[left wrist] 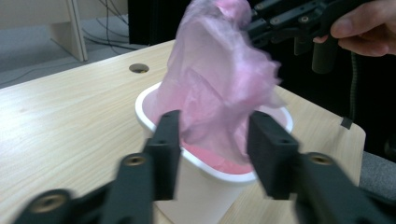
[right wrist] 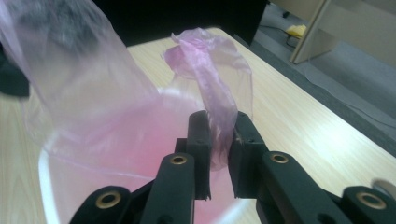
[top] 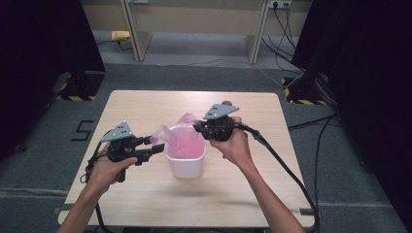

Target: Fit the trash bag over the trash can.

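I am lining the bin (top: 186, 164), which stands near the middle of the counter (top: 145, 109), with the pink bag (top: 183, 141). The bag's body sits inside the bin, and its mouth stands up loose above the rim. My right tongs (right wrist: 218, 140) are pressed together on a twisted strip of the bag's edge at the bin's far side. My left tongs (left wrist: 212, 149) are spread, one jaw on either side of the bag's bunched film just over the bin's near rim, not yet pinching it. I judge the step to be opening the bag's mouth. Next I should close the left tongs on that near edge, then draw both edges apart and fold them down over the rim, gently, since the film is thin and could tear or slip.
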Action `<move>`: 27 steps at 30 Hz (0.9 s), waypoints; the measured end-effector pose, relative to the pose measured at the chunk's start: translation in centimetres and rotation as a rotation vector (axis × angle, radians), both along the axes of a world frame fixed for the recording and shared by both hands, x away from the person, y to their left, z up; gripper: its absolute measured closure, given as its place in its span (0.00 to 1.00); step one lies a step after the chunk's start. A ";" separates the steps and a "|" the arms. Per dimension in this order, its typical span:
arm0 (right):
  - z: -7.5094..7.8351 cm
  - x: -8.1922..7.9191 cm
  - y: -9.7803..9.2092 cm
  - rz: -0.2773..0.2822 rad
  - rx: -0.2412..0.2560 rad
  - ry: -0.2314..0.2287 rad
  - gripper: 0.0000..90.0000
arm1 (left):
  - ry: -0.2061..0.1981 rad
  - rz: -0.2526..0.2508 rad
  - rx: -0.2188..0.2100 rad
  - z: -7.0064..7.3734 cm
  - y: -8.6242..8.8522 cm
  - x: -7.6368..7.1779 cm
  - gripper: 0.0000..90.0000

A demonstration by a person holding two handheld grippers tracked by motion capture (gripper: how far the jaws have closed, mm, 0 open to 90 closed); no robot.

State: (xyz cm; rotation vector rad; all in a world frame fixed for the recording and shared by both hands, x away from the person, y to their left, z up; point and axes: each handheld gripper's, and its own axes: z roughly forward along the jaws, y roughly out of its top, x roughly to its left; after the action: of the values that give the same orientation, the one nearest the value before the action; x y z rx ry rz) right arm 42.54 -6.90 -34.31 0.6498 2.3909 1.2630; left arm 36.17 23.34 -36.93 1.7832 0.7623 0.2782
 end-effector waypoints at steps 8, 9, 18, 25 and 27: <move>-0.9 -1.5 -2.9 -0.015 0.036 0.016 0.94 | -0.017 -0.011 -0.026 -0.3 0.1 -0.1 0.95; -1.0 -1.7 -3.1 -0.016 0.039 0.017 0.94 | -0.015 -0.014 -0.021 -0.5 0.1 -0.3 0.95; -2.3 -5.3 -3.8 0.028 0.065 0.028 0.96 | 0.017 -0.037 0.002 -2.5 0.6 -2.8 0.96; -4.4 -6.7 -3.9 0.026 0.072 0.050 0.97 | 0.076 -0.020 0.008 -4.8 0.8 -2.3 0.96; -5.0 -6.6 -4.1 0.016 0.079 0.067 0.98 | 0.088 -0.022 0.013 -5.4 0.5 -2.1 0.96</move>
State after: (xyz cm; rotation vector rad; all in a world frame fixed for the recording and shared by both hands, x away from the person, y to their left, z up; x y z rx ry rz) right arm 35.96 -10.99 -39.31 0.7082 2.4144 1.3683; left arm 34.04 23.81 -42.28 1.8252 0.8037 0.1914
